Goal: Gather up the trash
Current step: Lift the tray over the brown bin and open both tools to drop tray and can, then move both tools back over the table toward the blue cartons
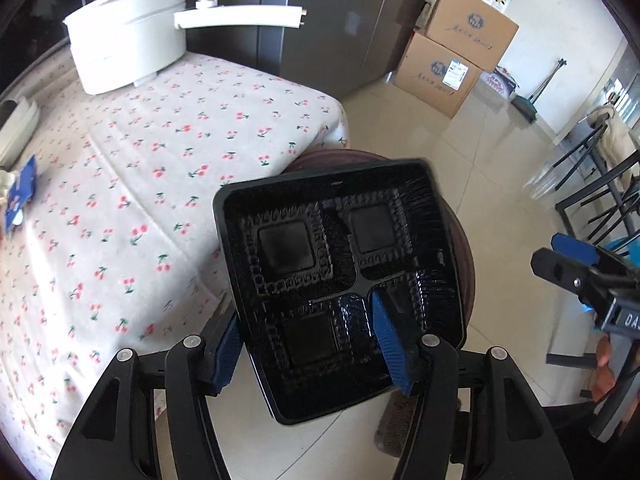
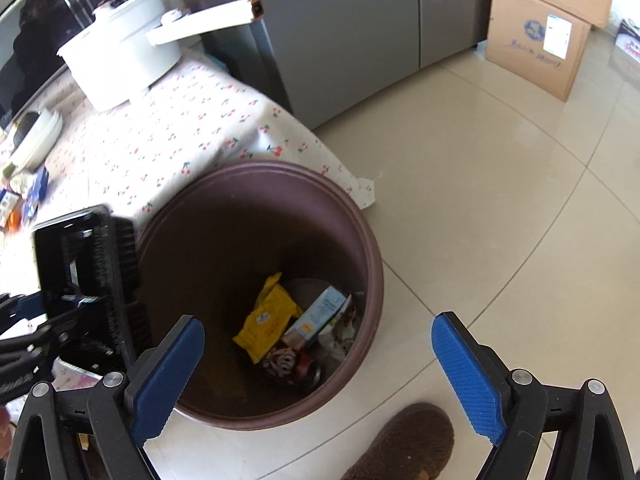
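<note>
My left gripper (image 1: 308, 344) is shut on a black plastic food tray (image 1: 340, 264) with square compartments, gripping its near edge and holding it in the air past the table corner, over the brown bin (image 1: 460, 248). In the right wrist view the tray (image 2: 92, 276) hangs at the bin's left rim. The round brown bin (image 2: 360, 224) stands on the floor and holds a yellow packet (image 2: 268, 320), a small carton (image 2: 320, 312) and other wrappers. My right gripper (image 2: 316, 364) is open and empty above the bin's near side; it also shows at the right edge of the left wrist view (image 1: 580, 276).
The table with a cherry-print cloth (image 1: 140, 184) holds a white pot (image 1: 128, 32), a blue packet (image 1: 20, 192) and small items (image 2: 24, 192) at its left. A grey fridge (image 2: 360, 32), cardboard boxes (image 1: 452, 52), black chairs (image 1: 600, 188) and a brown slipper (image 2: 408, 444) stand around.
</note>
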`<state>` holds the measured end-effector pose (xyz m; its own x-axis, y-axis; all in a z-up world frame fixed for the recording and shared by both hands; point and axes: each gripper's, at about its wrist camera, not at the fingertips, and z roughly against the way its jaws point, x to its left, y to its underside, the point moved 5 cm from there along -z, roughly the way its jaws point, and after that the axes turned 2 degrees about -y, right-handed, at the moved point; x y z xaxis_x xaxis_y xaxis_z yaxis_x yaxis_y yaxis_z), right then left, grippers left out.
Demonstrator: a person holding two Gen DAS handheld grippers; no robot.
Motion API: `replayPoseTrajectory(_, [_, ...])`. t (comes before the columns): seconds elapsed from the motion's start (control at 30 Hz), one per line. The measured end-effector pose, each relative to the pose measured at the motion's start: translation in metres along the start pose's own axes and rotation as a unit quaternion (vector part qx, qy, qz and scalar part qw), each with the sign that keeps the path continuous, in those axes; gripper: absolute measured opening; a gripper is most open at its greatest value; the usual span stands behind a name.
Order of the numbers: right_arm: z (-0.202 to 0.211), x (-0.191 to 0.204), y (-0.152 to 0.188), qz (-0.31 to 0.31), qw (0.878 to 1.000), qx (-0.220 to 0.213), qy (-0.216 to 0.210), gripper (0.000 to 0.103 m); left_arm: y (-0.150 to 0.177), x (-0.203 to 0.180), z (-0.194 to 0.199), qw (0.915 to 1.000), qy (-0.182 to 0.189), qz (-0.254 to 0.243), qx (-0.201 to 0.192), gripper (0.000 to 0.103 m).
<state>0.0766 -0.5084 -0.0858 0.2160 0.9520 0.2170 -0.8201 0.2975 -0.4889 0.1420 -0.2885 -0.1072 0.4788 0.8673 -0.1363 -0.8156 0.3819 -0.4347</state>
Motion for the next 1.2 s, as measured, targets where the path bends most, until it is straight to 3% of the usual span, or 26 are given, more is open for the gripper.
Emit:
replayPoseTrajectory(0.13, [0.000,-0.002,-0.001,-0.006,1.000,-0.001,0.001,0.095,-0.009,0.004,-0.007,0.9997,-0.014,0.021,0.001,0.080])
replayPoseTrajectory(0.4, [-0.004,0.007,-0.005,0.006,1.000,0.005,0.001,0.095,0.002,0.036,0.006,0.9989,-0.039,0.023,-0.005,0.086])
replayPoseTrajectory(0.67, [-0.011,0.042,-0.013,0.038,0.999,0.008,0.002,0.095,0.020,0.105,0.040,0.9953,-0.084,0.041,-0.023,0.089])
replayPoseTrajectory(0.93, [-0.025,0.108,-0.024,0.079,0.997,0.007,-0.009,0.095,0.043,0.197,0.070,0.9849,-0.137,0.096,-0.044,0.097])
replayPoseTrajectory(1.2, [-0.055,0.189,-0.029,0.108,0.994,0.011,-0.014,0.096,0.075,0.286,0.090,0.9659,-0.171,0.184,-0.063,0.101])
